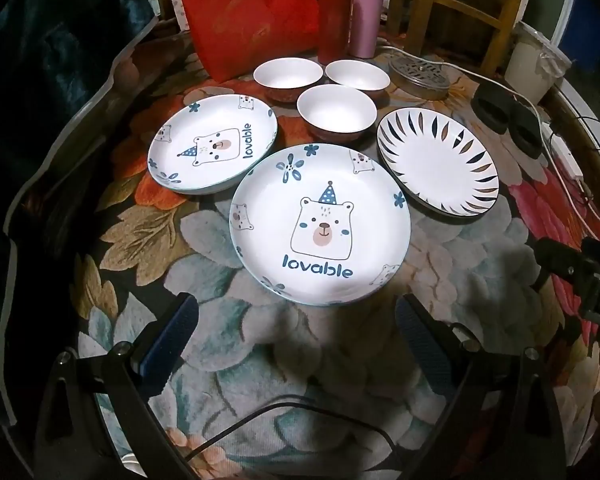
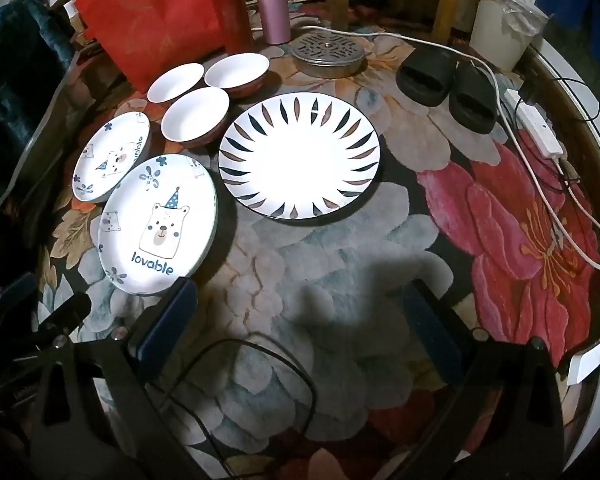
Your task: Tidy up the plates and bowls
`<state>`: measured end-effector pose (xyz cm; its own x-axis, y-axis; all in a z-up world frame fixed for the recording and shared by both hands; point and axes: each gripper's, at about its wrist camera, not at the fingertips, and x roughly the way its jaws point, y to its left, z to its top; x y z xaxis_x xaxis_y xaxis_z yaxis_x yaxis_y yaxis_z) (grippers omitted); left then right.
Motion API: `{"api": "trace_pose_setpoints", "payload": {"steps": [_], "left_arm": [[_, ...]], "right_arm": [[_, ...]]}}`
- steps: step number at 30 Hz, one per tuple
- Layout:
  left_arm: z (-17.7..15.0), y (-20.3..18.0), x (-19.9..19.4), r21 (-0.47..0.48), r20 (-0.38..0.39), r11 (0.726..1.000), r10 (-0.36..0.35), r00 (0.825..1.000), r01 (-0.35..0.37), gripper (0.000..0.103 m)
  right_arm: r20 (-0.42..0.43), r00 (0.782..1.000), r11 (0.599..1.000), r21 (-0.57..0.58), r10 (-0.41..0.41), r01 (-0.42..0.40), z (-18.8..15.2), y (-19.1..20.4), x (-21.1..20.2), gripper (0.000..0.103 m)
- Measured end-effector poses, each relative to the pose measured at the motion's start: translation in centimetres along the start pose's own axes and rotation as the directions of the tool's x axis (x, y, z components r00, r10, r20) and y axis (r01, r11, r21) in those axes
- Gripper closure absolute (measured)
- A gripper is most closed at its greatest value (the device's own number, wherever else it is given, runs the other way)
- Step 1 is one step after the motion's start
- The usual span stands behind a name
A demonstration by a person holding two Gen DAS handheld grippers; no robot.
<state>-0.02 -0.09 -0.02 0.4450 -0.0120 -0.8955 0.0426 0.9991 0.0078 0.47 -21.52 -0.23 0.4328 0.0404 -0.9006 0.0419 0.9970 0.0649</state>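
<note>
Well, both grippers open, bare rug (image 2: 332, 248) btwn them & 3 plates (image 1: 320, 224).

The plates (image 1: 320, 224) and bowls (image 1: 336, 108) look like smooth, shiny china. The rug (image 2: 340, 280) under them is soft, fuzzy cloth. The round lid (image 2: 327, 53) is dull metal. The chair (image 1: 460, 4) is wood.

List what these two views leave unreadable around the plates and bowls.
- Centre pattern of the leaf-rimmed plate: right wrist view, washed out by glare.
- Outer side of the far left bowl: left wrist view, mostly hidden behind its own rim.
- Tops of the red flask and pink flask: cut off by the top edge.
- Left margin: too dark in both views.
</note>
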Motion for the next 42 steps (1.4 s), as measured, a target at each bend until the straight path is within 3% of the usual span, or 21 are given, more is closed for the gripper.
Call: {"api": "trace_pose_setpoints", "payload": {"steps": [14, 42], "left_arm": [[0.4, 0.9, -0.8, -0.02, 0.047, 1.0, -0.011, 0.999, 0.012, 0.003], [0.5, 1.0, -0.8, -0.022, 0.046, 1.0, -0.017, 0.999, 0.018, 0.003]], "right_arm": [[0.021, 1.0, 1.0, 0.005, -0.012, 0.012, 0.0, -0.3, -0.4, 0.0], [0.022, 1.0, 1.0, 0.005, -0.008, 0.008, 0.0, -0.3, -0.4, 0.0]]}}
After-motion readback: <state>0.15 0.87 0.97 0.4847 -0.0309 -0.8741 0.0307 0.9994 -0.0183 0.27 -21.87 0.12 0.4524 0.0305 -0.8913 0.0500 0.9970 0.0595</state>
